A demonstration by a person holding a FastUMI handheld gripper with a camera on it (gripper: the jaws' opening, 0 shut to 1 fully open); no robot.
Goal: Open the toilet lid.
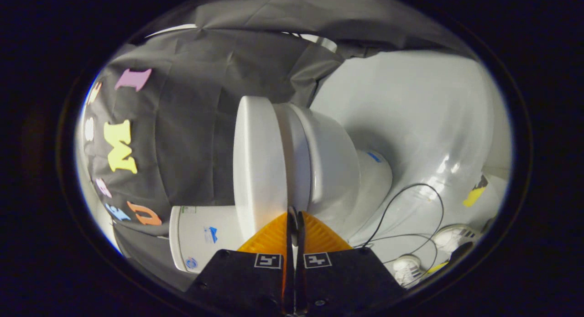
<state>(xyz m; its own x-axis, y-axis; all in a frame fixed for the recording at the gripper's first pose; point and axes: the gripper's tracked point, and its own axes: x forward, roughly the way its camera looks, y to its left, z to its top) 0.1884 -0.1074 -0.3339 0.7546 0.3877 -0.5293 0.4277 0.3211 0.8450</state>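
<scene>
nearest the lens, the hand-held gripper (293,215) has its two fingers pressed together, with barely a slit between them and nothing pinched. their tips sit right at the seam where the toilet lid (259,162) meets the seat rim (294,157), touching it or just short of it; i cannot tell which.

the view is rolled sideways, so the toilet (333,171) looks tipped over: the lid faces the dark cloth wall (191,139), the bowl bulges the other way toward the pale floor (410,111), and the cistern (200,239) sits beside the fingers on the lid's side. the lid lies flat on the seat, still closed.

by my reading, the step in hand is the approach, with the tips lined up on the lid's front edge and lifting not yet begun. the next move likely calls for slipping the closed tips under the lip of the lid only, not the seat, then swinging it up toward the cistern along the hinge arc, without letting it slide off the fingers.

count: one toilet, one lid, one cistern, one gripper. beyond the bowl, a thin black cable (410,207) loops on the floor, two shoes (451,237) stand near it, and a yellow scrap (474,196) lies further out.
</scene>
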